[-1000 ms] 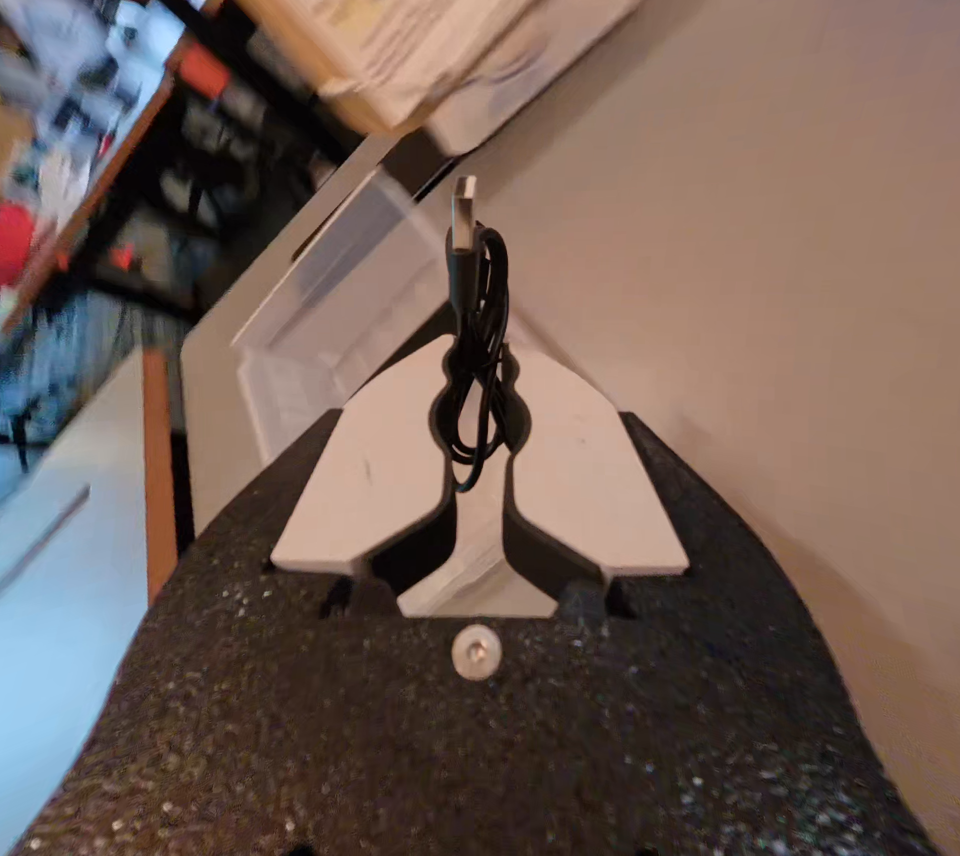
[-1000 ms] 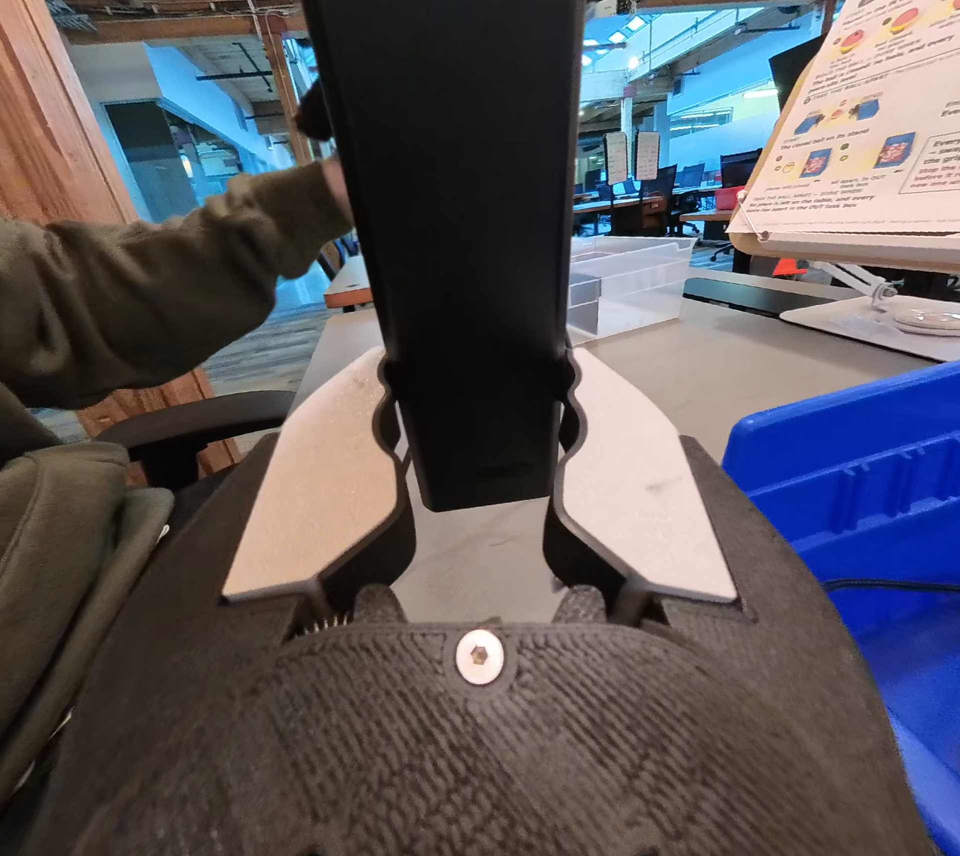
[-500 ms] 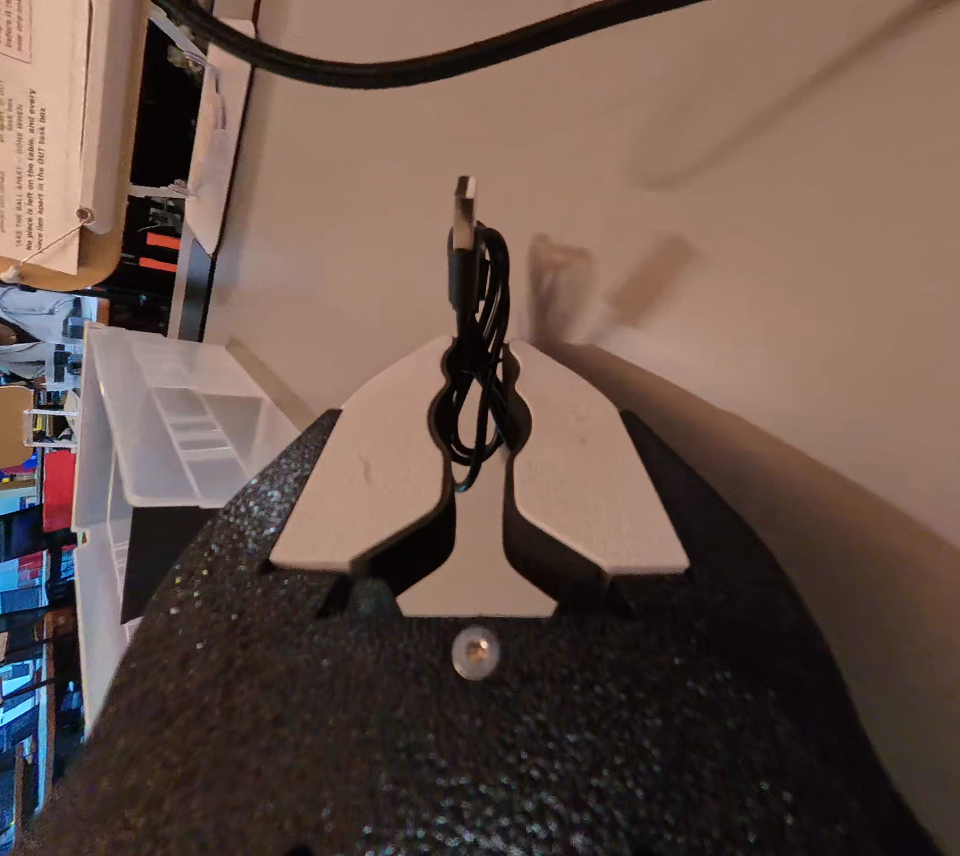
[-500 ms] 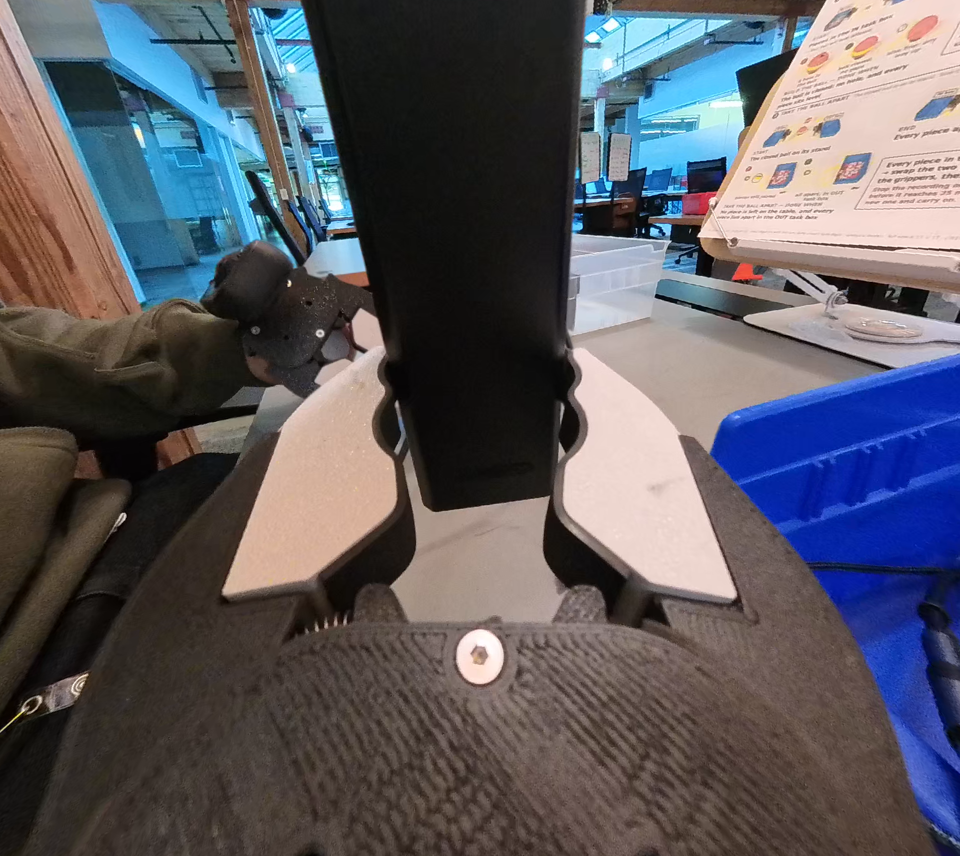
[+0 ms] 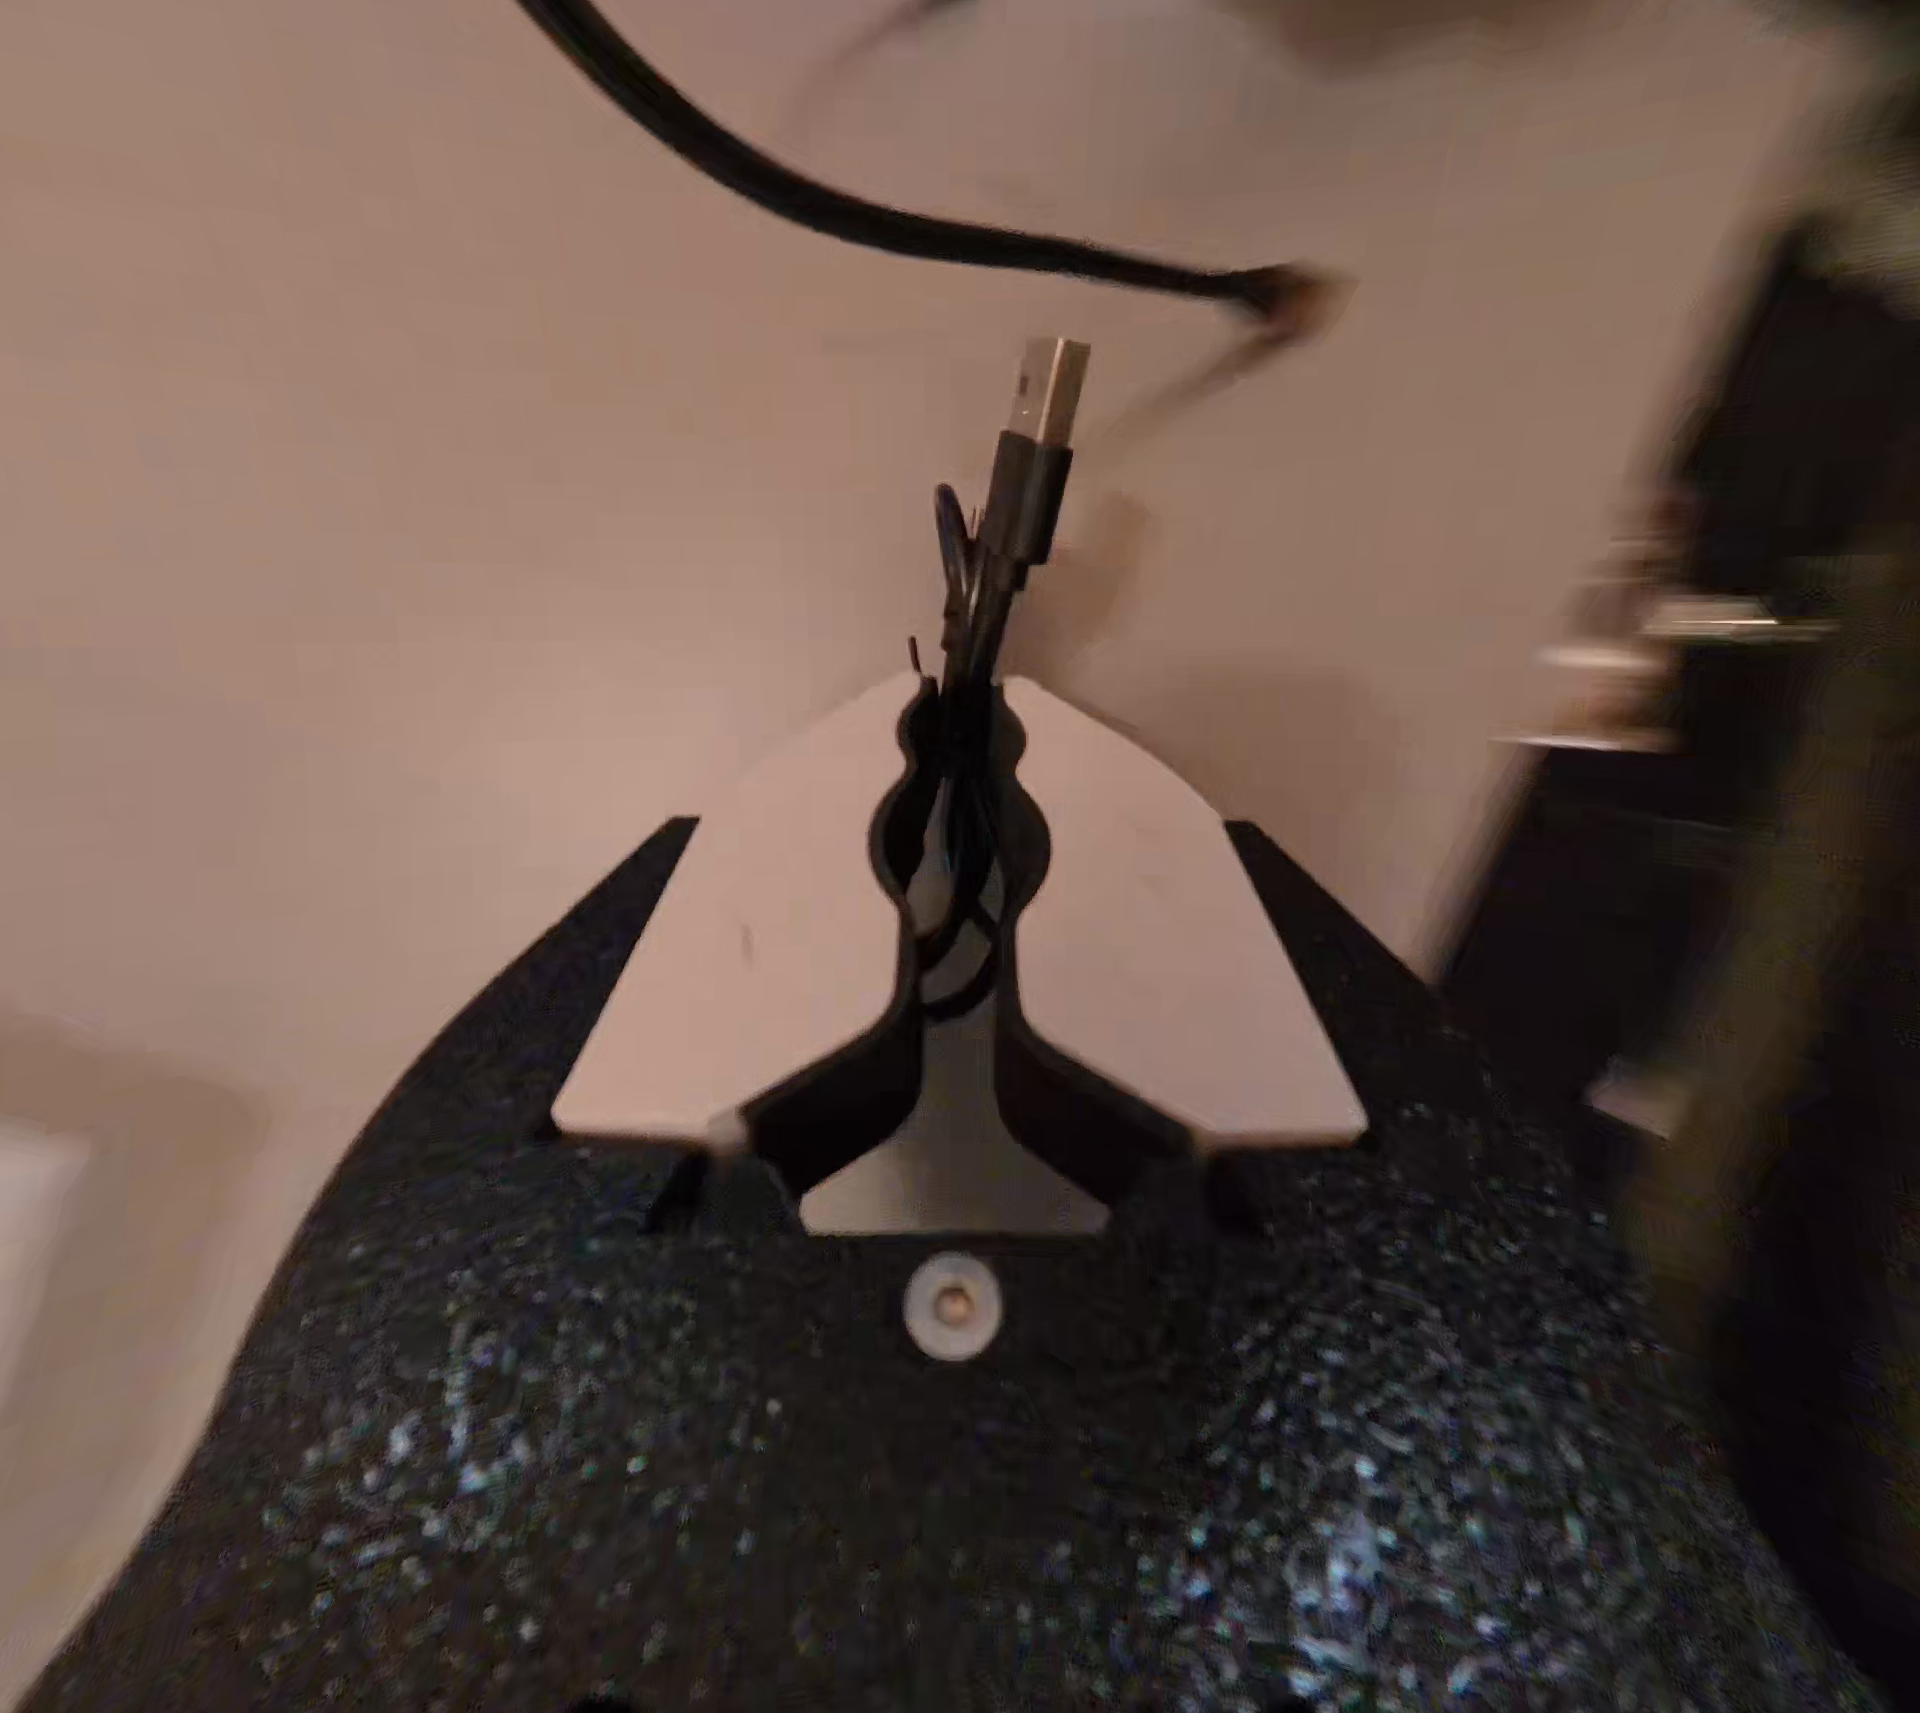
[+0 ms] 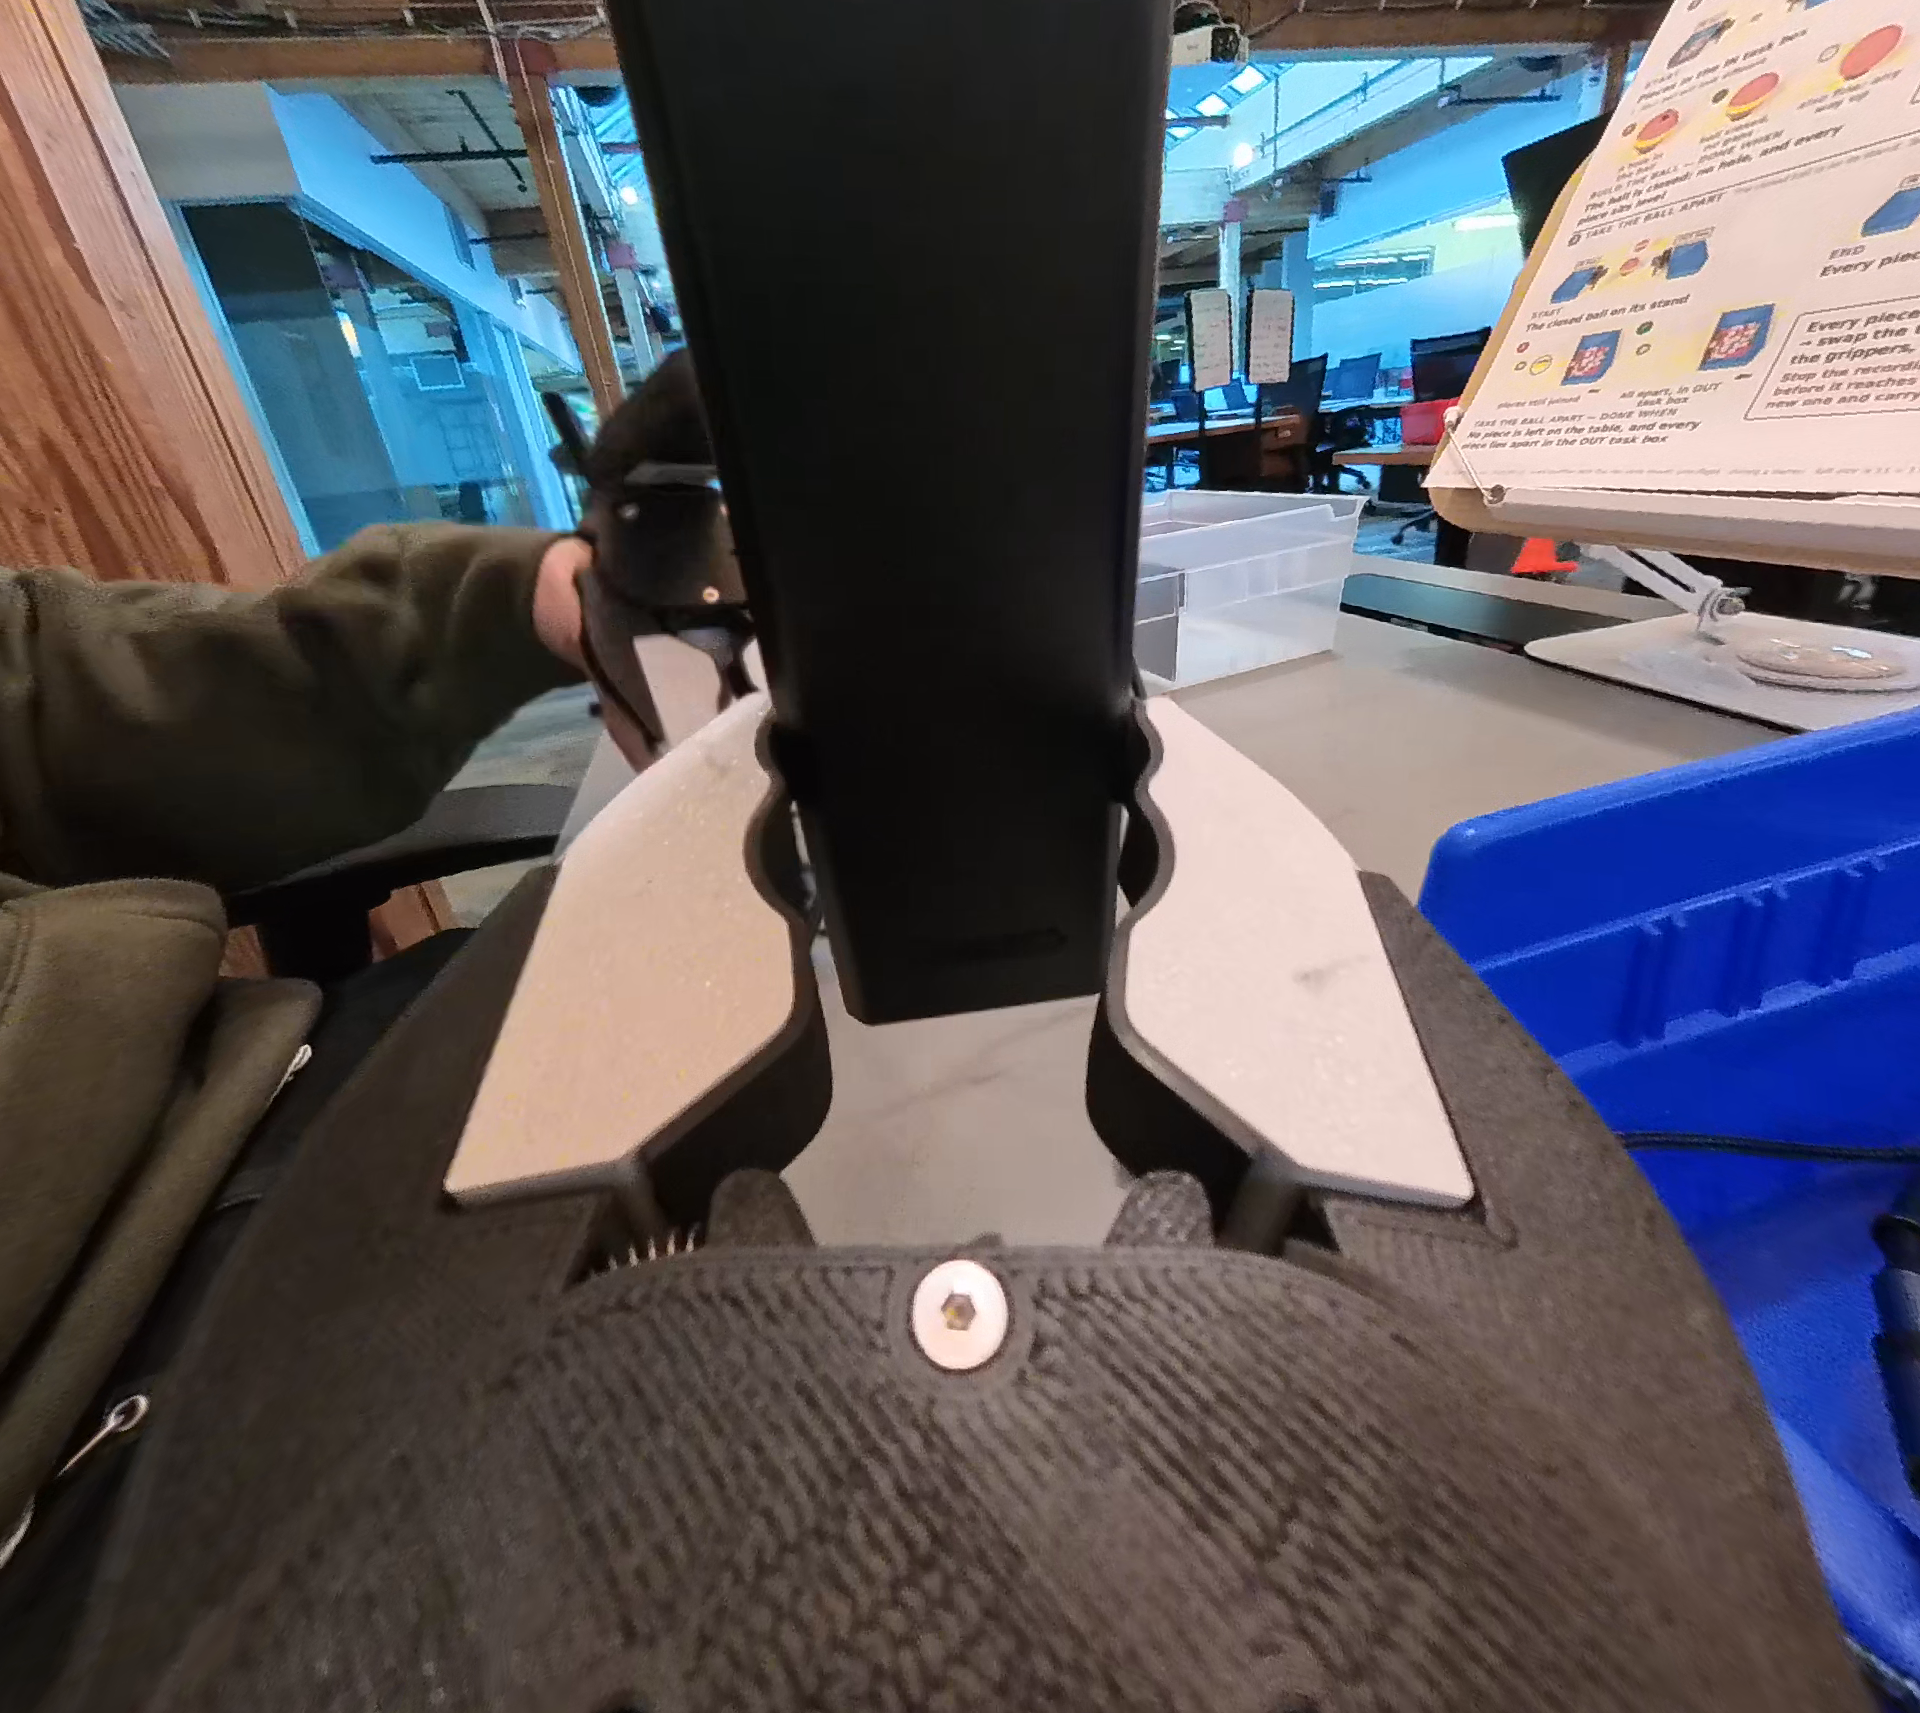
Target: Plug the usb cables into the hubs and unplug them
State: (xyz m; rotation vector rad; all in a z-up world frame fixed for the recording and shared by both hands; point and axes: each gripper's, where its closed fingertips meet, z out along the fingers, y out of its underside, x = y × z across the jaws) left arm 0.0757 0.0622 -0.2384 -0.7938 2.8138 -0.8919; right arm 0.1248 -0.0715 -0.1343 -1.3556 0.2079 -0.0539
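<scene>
Cable bundle and hub both clamped

Grippers each hold one of the task's things. The left gripper (image 5: 961,707), a speckled, rough-grained black body with two smooth pale plates for fingers, has its jaws pinched together on a thin black USB cable (image 5: 966,790) folded into a tight bundle. The bundle runs through the scalloped notches between the plates, a loop of it sagging behind the tips. Its flat silver metal plug (image 5: 1051,401) on a black moulded sleeve sticks out beyond the fingertips, tilted slightly right, over a smooth beige tabletop (image 5: 364,416). Beyond the plug a thicker braided black cord (image 5: 727,157) curves across the tabletop; its ends are blurred.

The right gripper (image 6: 956,790), ribbed black body with the same pale plates, is clamped on a long matte black slab-shaped hub (image 6: 894,416). The hub stands upright between the jaws, its blunt lower end seated behind the tips, its upper end out of frame. Left of the hub, a person's olive-green sleeve (image 6: 260,676) reaches in, holding the left gripper (image 6: 665,583). Right of the hub stand a clear plastic tray (image 6: 1236,583) and a ribbed glossy blue plastic bin (image 6: 1662,936), with a printed instruction sheet on a board (image 6: 1745,261) above the bin.
</scene>
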